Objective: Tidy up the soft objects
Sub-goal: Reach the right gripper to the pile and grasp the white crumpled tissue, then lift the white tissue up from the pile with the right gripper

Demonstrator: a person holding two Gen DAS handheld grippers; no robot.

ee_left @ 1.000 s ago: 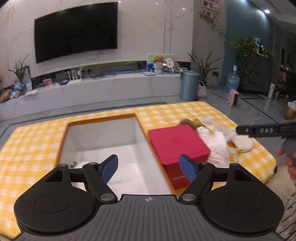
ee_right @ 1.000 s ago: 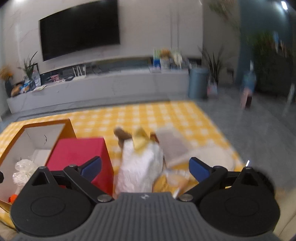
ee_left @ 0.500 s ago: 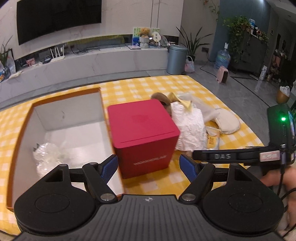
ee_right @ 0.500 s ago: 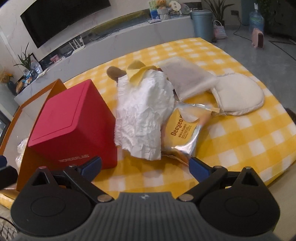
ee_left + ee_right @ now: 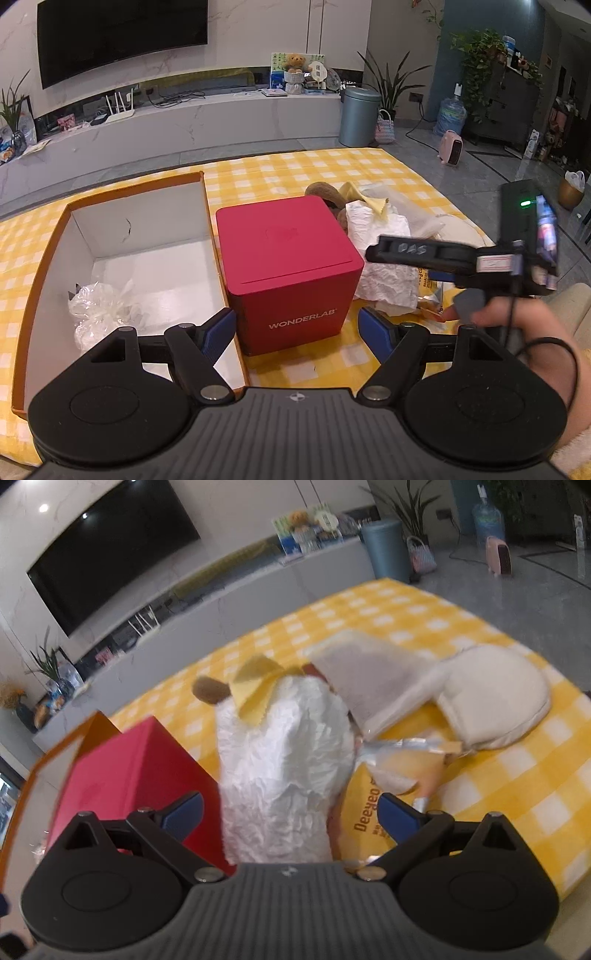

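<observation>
The left gripper (image 5: 297, 326), fingers wide apart and empty, faces the red WONDERLAB box (image 5: 290, 271) beside the open carton (image 5: 44, 254). The right gripper (image 5: 290, 814), also spread (nothing pinched), hangs over the crumpled white cloth (image 5: 284, 760) near the counter's (image 5: 517, 771) front edge

Red box (image 5: 291, 269) beside open carton (image 5: 122, 258)

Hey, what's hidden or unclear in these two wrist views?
- Brown plush toy: mostly buried under the white crumpled cloth in both views.
- Snack packet: right wrist view, lettering blurred and partly covered by the cloth.
- Clear plastic bag in the open box: contents unreadable, left wrist view.
</observation>
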